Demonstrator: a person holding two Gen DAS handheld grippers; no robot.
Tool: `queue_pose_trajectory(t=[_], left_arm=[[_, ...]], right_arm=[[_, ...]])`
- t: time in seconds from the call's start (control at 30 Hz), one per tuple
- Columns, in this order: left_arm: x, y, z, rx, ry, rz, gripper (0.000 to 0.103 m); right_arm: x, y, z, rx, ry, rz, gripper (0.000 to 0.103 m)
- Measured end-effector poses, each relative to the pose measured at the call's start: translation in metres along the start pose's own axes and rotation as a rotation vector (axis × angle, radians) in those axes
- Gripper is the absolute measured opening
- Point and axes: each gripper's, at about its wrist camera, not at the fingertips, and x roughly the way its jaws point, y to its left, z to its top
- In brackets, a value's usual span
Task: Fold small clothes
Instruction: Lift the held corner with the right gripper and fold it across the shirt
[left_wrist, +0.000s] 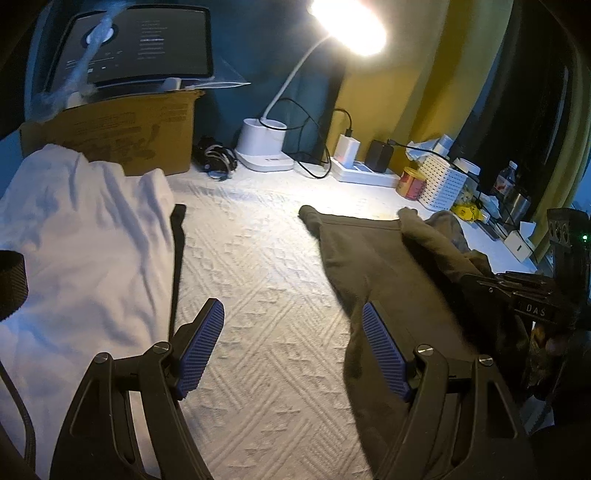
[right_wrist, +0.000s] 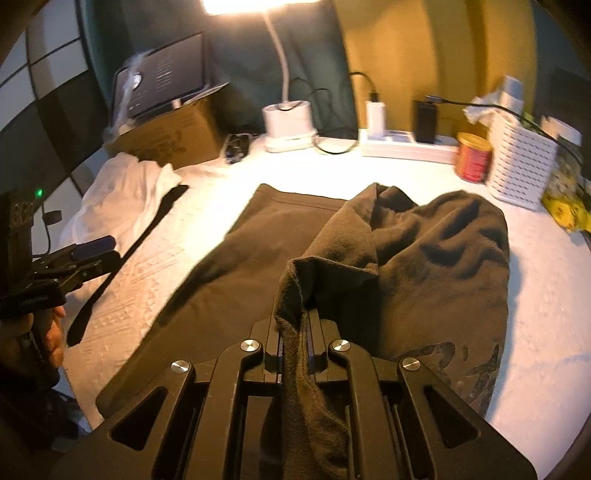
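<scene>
A dark brown garment (right_wrist: 424, 258) lies on the white textured cloth, flat on its left part and bunched on its right. It also shows in the left wrist view (left_wrist: 373, 258). My right gripper (right_wrist: 295, 325) is shut on a lifted edge of this garment, which drapes back between the jaws. My left gripper (left_wrist: 293, 347) is open and empty, just above the cloth, with its right finger (left_wrist: 384, 347) at the garment's left edge. It also appears at the left of the right wrist view (right_wrist: 92, 251). A white garment (left_wrist: 81, 236) lies to the left.
A cardboard box (left_wrist: 122, 136) with a tablet on top stands at the back left. A white desk lamp base (left_wrist: 264, 144), power strip (left_wrist: 364, 171) with chargers, red can (left_wrist: 410, 182) and white perforated basket (left_wrist: 443, 184) line the back. A dark strap (left_wrist: 179, 251) lies beside the white garment.
</scene>
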Motion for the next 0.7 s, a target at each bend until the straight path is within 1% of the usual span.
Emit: queue_pose_trajectory(t=[0.3,0.6,0.67,0.7], left_arm=[[-0.010,0.009,-0.004,-0.013,-0.010,0.017,0.077],[-0.018,0.015,-0.007,-0.024,-0.018,0.041,0.077],[-0.019,0.015,-0.007,-0.025,-0.019,0.044,0.077],[-0.020,0.016,-0.007,-0.024,-0.020,0.046,0.077]], right_arm=[[0.017,0.031,0.004,-0.061,0.025,0.049,0.010],[0.024,0.051,0.017,-0.092,0.001,0.089,0.010],[0.030,0.059,0.016,-0.113,0.019,0.106,0.010],[0.036,0.063,0.014,-0.132,0.045,0.114,0.011]])
